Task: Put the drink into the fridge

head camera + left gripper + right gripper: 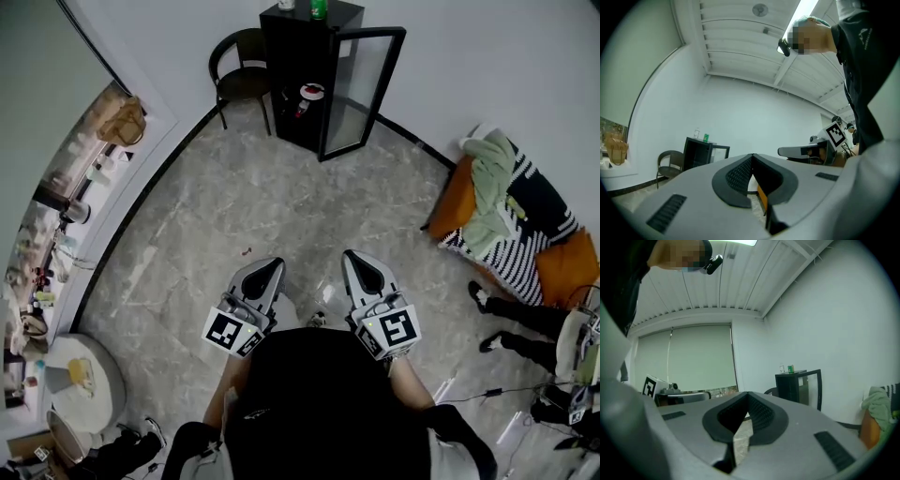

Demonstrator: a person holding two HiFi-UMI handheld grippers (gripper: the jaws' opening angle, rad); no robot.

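Observation:
A black fridge (298, 84) stands against the far wall with its glass door (364, 89) swung open. On its top sit a green can (319, 9) and a clear bottle (286, 5). A red and white item (310, 94) lies on a shelf inside. Both grippers are held close to my body, far from the fridge. My left gripper (272, 267) is shut and empty, and so is my right gripper (358, 258). The left gripper view shows the fridge (698, 152) and can (706, 138) beyond the shut tips (752, 157). In the right gripper view the can (791, 368) sits on the fridge (797, 385).
A dark chair (239, 70) stands left of the fridge. A counter with several items (66, 234) runs along the left wall, with a round white table (84, 375) below it. Orange cushions with a striped blanket (511, 216) and a person's legs (511, 314) are on the right.

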